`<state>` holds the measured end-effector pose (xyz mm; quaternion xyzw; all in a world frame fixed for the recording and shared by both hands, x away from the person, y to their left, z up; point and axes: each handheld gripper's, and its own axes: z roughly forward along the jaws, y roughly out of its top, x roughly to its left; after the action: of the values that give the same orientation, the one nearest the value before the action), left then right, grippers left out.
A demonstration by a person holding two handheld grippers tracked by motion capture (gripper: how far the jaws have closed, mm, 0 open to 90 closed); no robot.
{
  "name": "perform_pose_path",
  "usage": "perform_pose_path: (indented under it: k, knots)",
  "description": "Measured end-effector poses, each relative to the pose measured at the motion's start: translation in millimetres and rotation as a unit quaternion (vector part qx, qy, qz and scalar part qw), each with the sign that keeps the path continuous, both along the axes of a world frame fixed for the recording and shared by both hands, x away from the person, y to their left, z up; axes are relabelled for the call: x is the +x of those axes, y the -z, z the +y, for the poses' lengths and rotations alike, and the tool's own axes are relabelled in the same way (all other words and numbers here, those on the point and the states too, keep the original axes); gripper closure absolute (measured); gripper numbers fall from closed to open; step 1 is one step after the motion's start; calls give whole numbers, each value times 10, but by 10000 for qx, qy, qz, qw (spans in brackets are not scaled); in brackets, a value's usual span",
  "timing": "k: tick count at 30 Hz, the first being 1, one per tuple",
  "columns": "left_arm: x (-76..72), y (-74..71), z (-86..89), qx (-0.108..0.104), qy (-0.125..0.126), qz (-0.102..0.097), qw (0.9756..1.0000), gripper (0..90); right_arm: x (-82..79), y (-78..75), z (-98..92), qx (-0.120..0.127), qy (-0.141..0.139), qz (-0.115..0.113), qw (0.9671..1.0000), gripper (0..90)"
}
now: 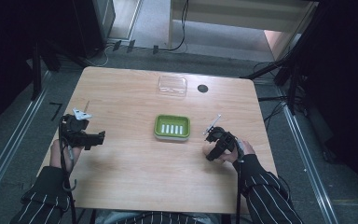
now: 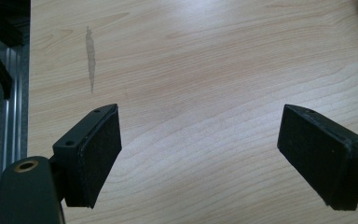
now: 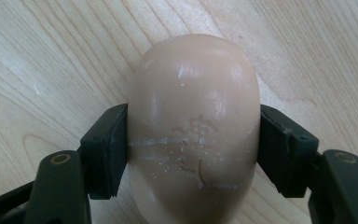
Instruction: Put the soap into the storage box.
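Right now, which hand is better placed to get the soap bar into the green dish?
Right. The right gripper has its jaws shut on the soap bar, just right of the green dish. The left gripper is open over bare table, holding nothing and sitting farther from the dish.

No words, labels, brand names, numbers or signs can be read anywhere in these views. The pale soap bar (image 3: 193,126) carries a faint embossed mark on its top face, too worn and blurred to make out
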<state>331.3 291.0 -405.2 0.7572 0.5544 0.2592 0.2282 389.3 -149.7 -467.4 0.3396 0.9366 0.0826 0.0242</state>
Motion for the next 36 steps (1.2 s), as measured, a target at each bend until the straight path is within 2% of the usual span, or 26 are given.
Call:
perform_pose_path:
  k: [9,29,36]
  knots:
    - [0,-1,-2,6,3,3,10000,143,-5,10,2,2,-11,-51,10000,320]
    - [-1,-3,3,1,6,-6,10000,143,-3,-6,-21,-113,31,41,9999,332]
    - [-2,-4,2,3,-2,-13,10000,143,-3,-54,-35,-91,47,-23,9999,332]
